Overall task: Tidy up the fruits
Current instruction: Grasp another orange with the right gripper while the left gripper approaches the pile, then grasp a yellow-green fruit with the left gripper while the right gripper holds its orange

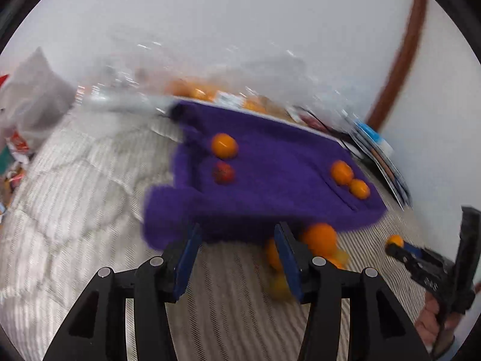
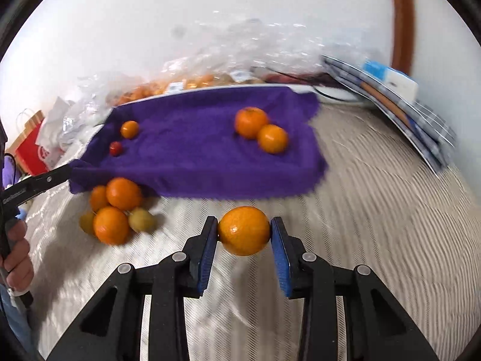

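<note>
A: Between the blue pads of the right gripper [image 2: 244,231] sits an orange [image 2: 244,230], both pads against its sides, clear of the striped bedcover [image 2: 360,210] below it.

B: So that gripper is clamped on the fruit. And the other one?

A: The left gripper [image 1: 237,258] has its jaws apart with nothing between them; only the near edge of the purple towel [image 1: 270,156] and the bedcover show in the gap.

B: Where is the rest of the fruit?

A: Ahead and to the left of the right gripper, a loose pile [image 2: 115,210] of oranges and two yellow-green fruits lies on the bedcover, touching the towel's front edge. From the left gripper, that pile is just behind and to the right of its right finger.

B: And on the towel?

A: Ahead of the right gripper, two oranges [image 2: 261,131] touch each other on the towel's right part. Further left lie a smaller orange [image 2: 129,129] and a small red fruit [image 2: 115,148], near each other.

B: Anything beyond the towel?

A: Clear plastic bags [image 2: 186,72] against the wall, blurred, with more orange fruit inside.
</note>
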Available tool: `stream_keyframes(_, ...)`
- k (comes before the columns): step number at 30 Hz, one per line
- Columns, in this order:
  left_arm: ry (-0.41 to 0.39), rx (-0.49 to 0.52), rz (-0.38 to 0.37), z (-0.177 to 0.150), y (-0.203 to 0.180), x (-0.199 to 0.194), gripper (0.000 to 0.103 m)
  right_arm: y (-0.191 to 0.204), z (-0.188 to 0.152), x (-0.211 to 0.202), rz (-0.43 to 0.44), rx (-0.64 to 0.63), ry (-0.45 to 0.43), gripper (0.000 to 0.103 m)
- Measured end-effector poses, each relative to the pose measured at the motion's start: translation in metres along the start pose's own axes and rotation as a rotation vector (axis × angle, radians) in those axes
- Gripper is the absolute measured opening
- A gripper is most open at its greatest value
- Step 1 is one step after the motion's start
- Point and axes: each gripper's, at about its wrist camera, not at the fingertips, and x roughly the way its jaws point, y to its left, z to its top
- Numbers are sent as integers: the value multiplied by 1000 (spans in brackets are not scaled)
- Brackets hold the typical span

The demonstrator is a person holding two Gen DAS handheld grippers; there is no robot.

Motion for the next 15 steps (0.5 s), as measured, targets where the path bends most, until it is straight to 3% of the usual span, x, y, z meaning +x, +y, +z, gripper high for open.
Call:
stream_keyframes(5,31,92,-4,-22,-28,3,49,-19,-14,-9,-8,14,-12,36)
stream_keyframes(9,78,135,47,-30,-38,14,49,-22,-19,-9,13,18,-13,36)
stream_keyframes(13,108,130,32,-30,-36,18,49,-15,-21,-14,30,-16,-39,36)
stream_keyframes(15,119,135,26,-30,-38,21,43,-15,-20,-12,44,-14,-35,36)
